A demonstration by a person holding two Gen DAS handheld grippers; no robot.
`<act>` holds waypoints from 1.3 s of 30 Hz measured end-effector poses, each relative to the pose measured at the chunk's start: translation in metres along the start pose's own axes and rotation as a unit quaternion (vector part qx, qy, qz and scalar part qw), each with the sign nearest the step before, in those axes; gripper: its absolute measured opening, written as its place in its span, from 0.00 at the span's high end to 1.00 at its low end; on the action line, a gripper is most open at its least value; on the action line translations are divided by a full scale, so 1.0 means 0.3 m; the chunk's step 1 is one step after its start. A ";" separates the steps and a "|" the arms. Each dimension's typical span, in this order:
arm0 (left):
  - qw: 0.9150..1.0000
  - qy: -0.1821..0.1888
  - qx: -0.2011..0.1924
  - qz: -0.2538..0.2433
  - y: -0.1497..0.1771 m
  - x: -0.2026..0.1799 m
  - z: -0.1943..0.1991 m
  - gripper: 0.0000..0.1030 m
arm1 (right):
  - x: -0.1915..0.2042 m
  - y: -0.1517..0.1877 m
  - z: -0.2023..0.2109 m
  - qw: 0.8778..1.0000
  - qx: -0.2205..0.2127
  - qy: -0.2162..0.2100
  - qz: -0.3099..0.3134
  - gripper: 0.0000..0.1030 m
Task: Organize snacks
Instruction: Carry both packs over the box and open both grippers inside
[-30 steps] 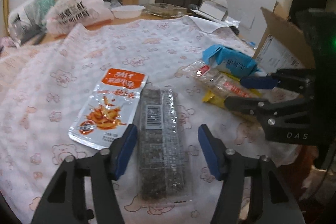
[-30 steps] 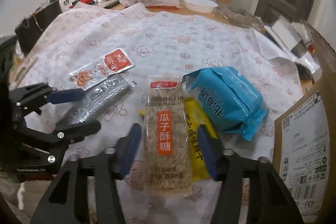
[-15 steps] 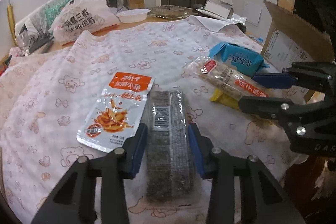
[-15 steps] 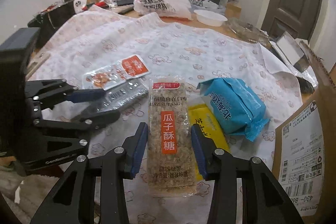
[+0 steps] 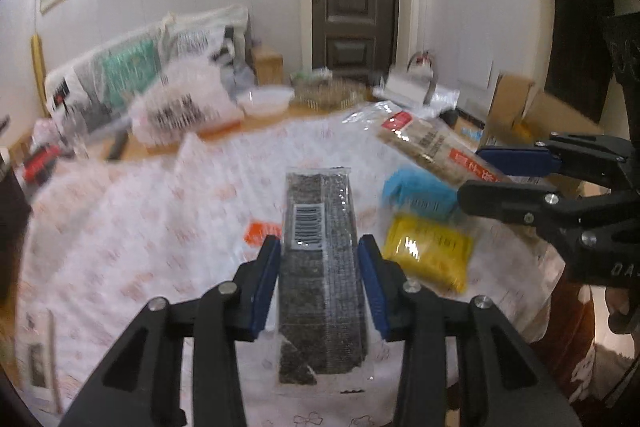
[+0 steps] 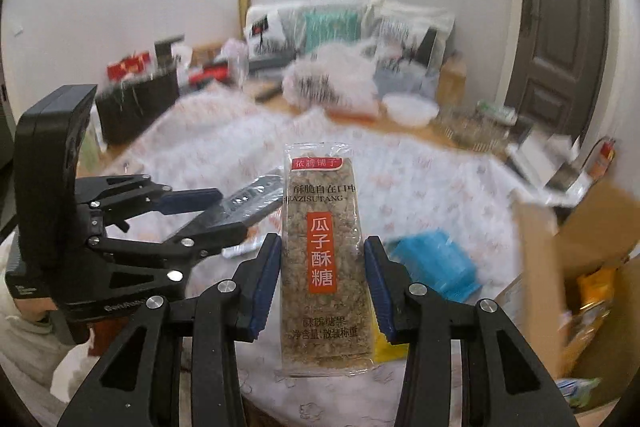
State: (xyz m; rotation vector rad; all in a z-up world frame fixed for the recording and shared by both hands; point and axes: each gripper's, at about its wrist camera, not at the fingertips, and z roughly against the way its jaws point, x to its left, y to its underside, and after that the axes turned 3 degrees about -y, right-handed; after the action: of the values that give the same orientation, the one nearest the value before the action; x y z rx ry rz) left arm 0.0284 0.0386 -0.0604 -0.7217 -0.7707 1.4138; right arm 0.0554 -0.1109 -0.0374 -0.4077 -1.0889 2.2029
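Two handheld grippers each hold a snack packet up above a cloth-covered table.

The left gripper [image 5: 319, 279] has its blue-padded fingers [image 5: 265, 283] closed narrow against both long edges of a dark seaweed packet [image 5: 322, 267] (clear wrap, white barcode label facing up), which is lifted clear of the tablecloth [image 5: 160, 227]. The right gripper [image 6: 322, 283] clamps a sunflower-seed brittle bar [image 6: 324, 267] the same way, its red label with white Chinese characters facing up, also raised off the table. Below them on the cloth lie a blue snack pack [image 5: 420, 193] and a yellow snack pack [image 5: 430, 253], touching each other, with an orange-topped sachet [image 5: 262, 231] peeking out beside the seaweed. An open cardboard box [image 6: 576, 275] stands at the table's right edge with packets inside. The background is motion-blurred.
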 end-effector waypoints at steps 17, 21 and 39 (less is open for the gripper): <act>0.986 0.080 -0.114 -0.091 -0.384 -0.460 0.171 0.64 | -0.380 0.069 0.380 0.987 -0.106 0.090 -0.086 0.64; 0.980 0.129 -0.096 -0.115 -0.448 -0.620 0.103 0.64 | -0.497 0.129 0.393 0.983 -0.099 0.101 -0.116 0.64; 0.969 0.205 0.049 -0.132 -0.506 -0.921 -0.295 0.64 | -0.741 0.286 0.286 0.985 -0.045 0.084 -0.142 0.63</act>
State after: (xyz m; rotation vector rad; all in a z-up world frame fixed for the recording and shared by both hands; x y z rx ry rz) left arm 0.1860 -0.2413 0.0028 -0.7708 -0.4482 1.0086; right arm 0.1415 -0.3484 -0.0543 -0.4404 -1.0854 1.8410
